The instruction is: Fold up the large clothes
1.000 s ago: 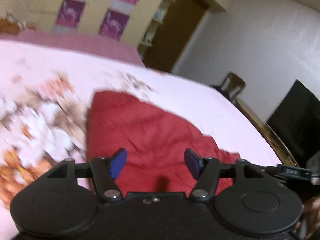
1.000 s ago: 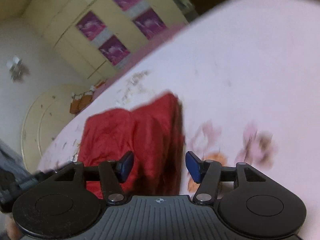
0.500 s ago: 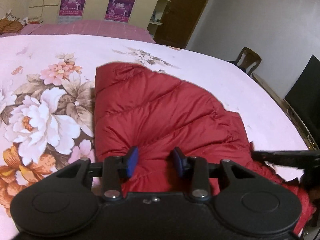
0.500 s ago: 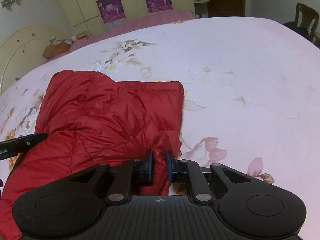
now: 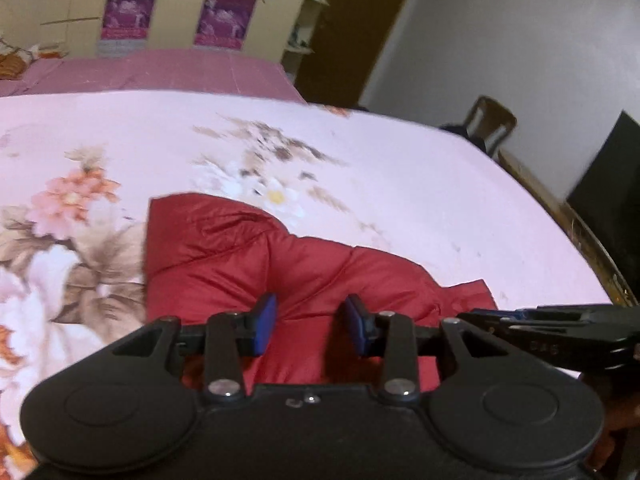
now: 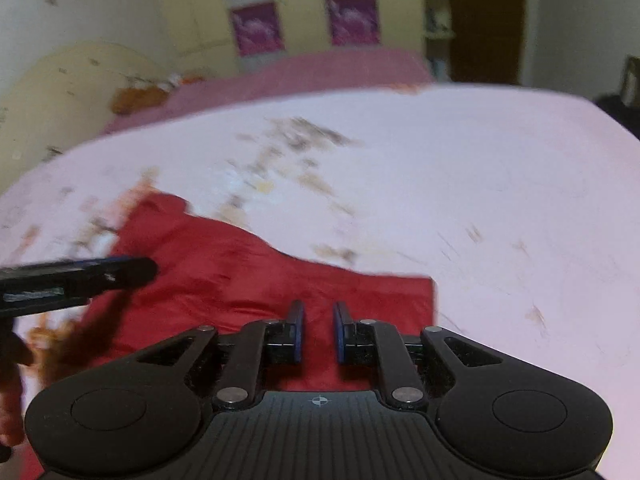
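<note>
A red quilted jacket (image 5: 248, 264) lies spread on the bed (image 5: 400, 184), on a pale pink sheet printed with large flowers, its near part bunched up toward the two cameras. The left tongs (image 5: 310, 322) have just been narrowing and now pinch a thick puffed fold of the jacket, red fabric filling the space between the blue pads. The right tongs (image 6: 318, 330) have likewise just been drawing in and stand nearly pressed together on a thin layer of the same jacket near its straight edge, with red cloth showing in the slim gap between the pads. From the left wrist view the other gripper's black arm reaches in from the right border over the jacket's corner; from the right wrist view the left one crosses in from the left border above the cloth. Both views are smeared by motion. Beyond the bed stand a pale yellow wardrobe (image 5: 168, 4) with purple pictures on its doors, open shelves (image 5: 308, 20) holding small items too blurred to name, a brown door (image 5: 352, 32), a wooden chair (image 5: 494, 124) and a dark screen (image 5: 612, 196).
</note>
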`<action>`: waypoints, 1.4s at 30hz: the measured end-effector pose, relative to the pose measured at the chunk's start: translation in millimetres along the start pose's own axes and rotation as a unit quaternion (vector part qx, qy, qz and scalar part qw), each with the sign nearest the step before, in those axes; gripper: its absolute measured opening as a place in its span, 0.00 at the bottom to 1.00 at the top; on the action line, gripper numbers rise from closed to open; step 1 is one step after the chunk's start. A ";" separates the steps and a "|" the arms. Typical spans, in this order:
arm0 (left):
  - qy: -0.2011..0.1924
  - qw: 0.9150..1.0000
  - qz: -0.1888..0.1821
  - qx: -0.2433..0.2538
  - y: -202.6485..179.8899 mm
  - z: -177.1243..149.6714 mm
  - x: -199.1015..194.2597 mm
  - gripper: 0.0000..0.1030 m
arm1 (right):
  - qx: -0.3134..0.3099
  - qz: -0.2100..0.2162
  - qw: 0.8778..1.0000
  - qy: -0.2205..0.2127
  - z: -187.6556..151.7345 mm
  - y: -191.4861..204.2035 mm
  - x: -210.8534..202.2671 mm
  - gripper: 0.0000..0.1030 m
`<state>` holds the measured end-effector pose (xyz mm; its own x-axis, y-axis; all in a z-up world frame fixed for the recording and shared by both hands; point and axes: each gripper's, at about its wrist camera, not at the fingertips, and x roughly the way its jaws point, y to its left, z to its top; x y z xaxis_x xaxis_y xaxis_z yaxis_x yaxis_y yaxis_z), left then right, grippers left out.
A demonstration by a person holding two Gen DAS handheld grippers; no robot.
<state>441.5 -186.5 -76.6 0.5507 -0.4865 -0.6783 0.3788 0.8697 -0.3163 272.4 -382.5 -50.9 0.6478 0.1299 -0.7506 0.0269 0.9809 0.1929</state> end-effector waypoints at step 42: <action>0.011 0.994 0.070 0.087 -69.2 -113.7 -131.8 0.44 | -0.024 0.098 0.995 -0.004 -98.9 -11.7 -140.1 0.13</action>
<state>258.2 -173.3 -40.7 0.5908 -0.3587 -0.7227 0.4241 0.9001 -0.1001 106.0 -397.8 -10.4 0.6425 0.3180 -0.6972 -0.1372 0.9429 0.3036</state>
